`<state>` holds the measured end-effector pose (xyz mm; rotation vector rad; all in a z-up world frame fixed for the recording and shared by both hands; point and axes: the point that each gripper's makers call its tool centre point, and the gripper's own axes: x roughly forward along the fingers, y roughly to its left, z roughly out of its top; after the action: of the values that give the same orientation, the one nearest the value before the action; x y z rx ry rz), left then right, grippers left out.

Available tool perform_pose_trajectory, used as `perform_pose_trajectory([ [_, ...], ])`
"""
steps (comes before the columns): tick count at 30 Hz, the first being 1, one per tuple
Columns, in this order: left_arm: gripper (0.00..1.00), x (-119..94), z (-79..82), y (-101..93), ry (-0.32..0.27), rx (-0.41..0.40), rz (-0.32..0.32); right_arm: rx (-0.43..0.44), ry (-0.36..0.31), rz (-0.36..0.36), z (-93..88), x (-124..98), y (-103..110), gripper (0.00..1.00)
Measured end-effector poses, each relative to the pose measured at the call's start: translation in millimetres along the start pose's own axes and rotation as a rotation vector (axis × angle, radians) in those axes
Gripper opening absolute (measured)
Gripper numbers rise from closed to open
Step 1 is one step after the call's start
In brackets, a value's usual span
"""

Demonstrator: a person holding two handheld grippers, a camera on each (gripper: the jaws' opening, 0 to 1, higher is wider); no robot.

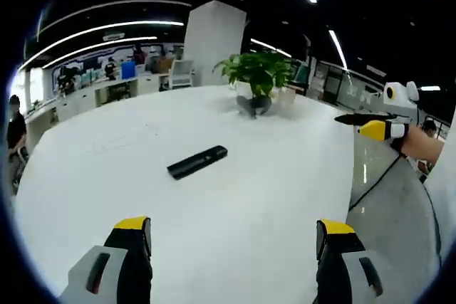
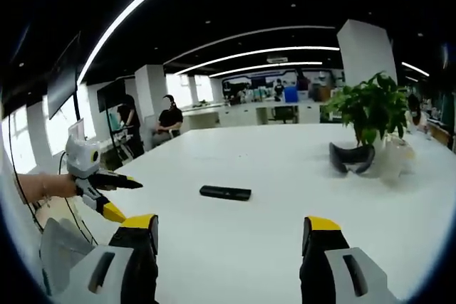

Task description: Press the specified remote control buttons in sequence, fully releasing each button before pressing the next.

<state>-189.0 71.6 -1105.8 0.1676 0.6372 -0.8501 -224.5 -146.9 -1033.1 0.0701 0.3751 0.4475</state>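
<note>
Nearest the lens in the left gripper view, the left gripper [image 1: 234, 236] shows its two grey jaws with black pads and yellow tips rising from the bottom edge, spread wide with nothing between them but bare tabletop. Beyond them stretches the broad white table [image 1: 285, 176], and on it lies the slim black rectangular remote control [image 1: 197, 161], flat and at a slant, well ahead of the jaws and a little left of the gap between them, touched by nothing. Farther back, near the table's far edge, stands a leafy green potted plant [image 1: 256, 72] with a dark curved object [image 1: 251, 105] at its foot; what that object is cannot be told. At the right edge of this view the right gripper [image 1: 365, 123] comes in, held by a hand [image 1: 420, 146]; from this side-on angle its jaw opening cannot be judged. In the right gripper view, the right gripper [image 2: 229, 238] likewise has its yellow-tipped jaws standing far apart and holding nothing, over the white table [image 2: 285, 176]. The remote control [image 2: 225, 192] lies flat ahead of them, well apart from both tips and slightly left of centre. The potted plant [image 2: 370, 108] stands to the right with the dark curved object [image 2: 351, 156] beside a clear wrapper. At the left edge the left gripper [image 2: 125, 197] enters, carried by a hand [image 2: 44, 186]. Two people [image 2: 169, 117] are in the office background.
</note>
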Motion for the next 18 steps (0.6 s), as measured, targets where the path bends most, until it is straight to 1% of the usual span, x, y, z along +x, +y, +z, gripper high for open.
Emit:
perform_pose_trajectory([
  [1,1.00,6.3,-5.2,0.1,0.039,0.025,-0.029,0.001,0.002,0.000,-0.9,-0.2,-0.6,0.82],
  [3,0.98,13.9,-14.4,3.1,0.096,0.070,-0.054,0.002,0.007,0.002,-2.4,-0.3,-1.0,0.81],
  [4,0.95,17.2,-23.5,6.0,0.159,0.104,-0.066,0.001,0.011,0.004,-3.3,-0.5,-1.0,0.81],
  [5,0.93,20.0,-25.4,8.2,0.174,0.123,-0.069,0.000,0.013,0.004,-4.2,-0.6,-1.9,0.81],
  [7,0.93,26.3,-24.7,9.8,0.175,0.118,-0.082,-0.007,0.020,0.000,-5.7,-1.3,-3.4,0.81],
  [9,0.95,33.9,-26.7,9.6,0.209,0.111,-0.127,-0.004,0.022,-0.007,-7.0,-3.1,-5.3,0.81],
  [12,0.95,43.1,-25.2,15.4,0.226,0.138,-0.133,0.004,0.027,-0.010,-9.1,-4.1,-6.6,0.81],
  [13,0.95,47.0,-25.8,18.0,0.253,0.153,-0.142,0.004,0.030,-0.011,-9.5,-4.2,-6.3,0.81],
  [14,0.95,51.4,-23.9,19.7,0.264,0.164,-0.150,0.004,0.034,-0.012,-10.1,-4.6,-6.4,0.81],
  [16,0.95,57.2,-21.4,22.9,0.287,0.158,-0.164,0.005,0.035,-0.012,-10.8,-5.4,-6.3,0.80],
  [18,0.95,64.8,-15.2,26.9,0.297,0.161,-0.180,0.007,0.042,-0.013,-12.6,-6.2,-6.3,0.79],
])
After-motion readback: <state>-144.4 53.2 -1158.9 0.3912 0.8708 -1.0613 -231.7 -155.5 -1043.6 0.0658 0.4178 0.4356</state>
